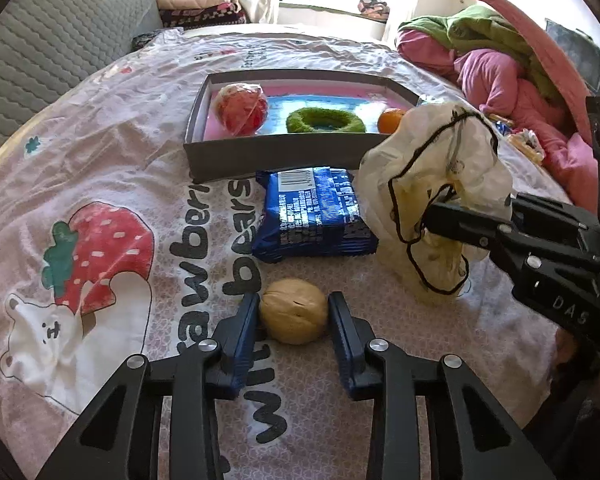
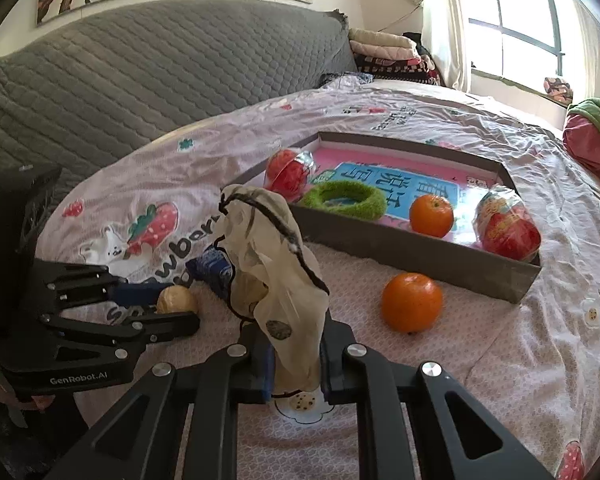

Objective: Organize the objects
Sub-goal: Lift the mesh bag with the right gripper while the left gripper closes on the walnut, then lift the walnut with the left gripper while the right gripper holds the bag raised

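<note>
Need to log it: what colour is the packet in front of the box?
Dark blue packet with white print and barcode; clearest in left wrist view.

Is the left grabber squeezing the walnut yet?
Apart. The left wrist view shows the left gripper jaws open around the walnut, bedsheet visible on both sides.

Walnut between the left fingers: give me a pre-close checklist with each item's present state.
1. Walnut sits between the left gripper fingers: ok.
2. Left jaws have closed on it: not ok, gaps show on both sides.
3. Walnut rests on the bedsheet apart from the blue packet: ok.
4. Right gripper has the drawstring bag clamped: ok.
5. Bag hangs clear of the left fingers: ok in the left wrist view.
6. Box has free floor for the walnut: ok, bare patches show between the green ring and the orange.
</note>
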